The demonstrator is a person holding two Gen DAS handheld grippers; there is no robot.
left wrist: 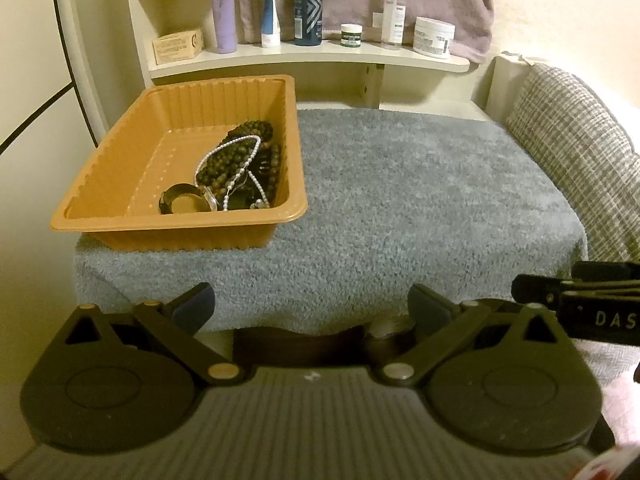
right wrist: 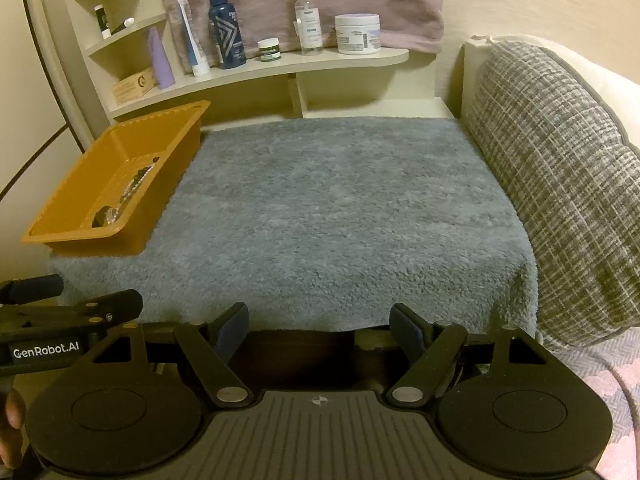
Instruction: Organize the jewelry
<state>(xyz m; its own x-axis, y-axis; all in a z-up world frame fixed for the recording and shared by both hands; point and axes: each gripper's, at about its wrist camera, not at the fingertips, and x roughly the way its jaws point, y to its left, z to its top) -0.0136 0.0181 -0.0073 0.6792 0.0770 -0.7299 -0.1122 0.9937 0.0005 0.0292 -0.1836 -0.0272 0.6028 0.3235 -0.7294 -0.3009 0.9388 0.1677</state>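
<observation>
Right, both my grippers, left gripper [left wrist: 312, 308] and right gripper [right wrist: 320, 326], hang spread and empty. Jewelry [left wrist: 236, 168] sits in the orange tray [left wrist: 120, 184] ahead-left. "GenRobot.AI" reads beside my right.

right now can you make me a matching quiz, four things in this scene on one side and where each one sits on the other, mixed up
Things:
1. pearl strand
2. dark blue bottle
3. orange tray
4. checked cushion

Places:
A. left part of the grey mat
B. on the shelf
C. right of the mat
D. inside the tray, among dark beads

Pairs: 1-D, 2-B, 3-A, 4-C
</observation>
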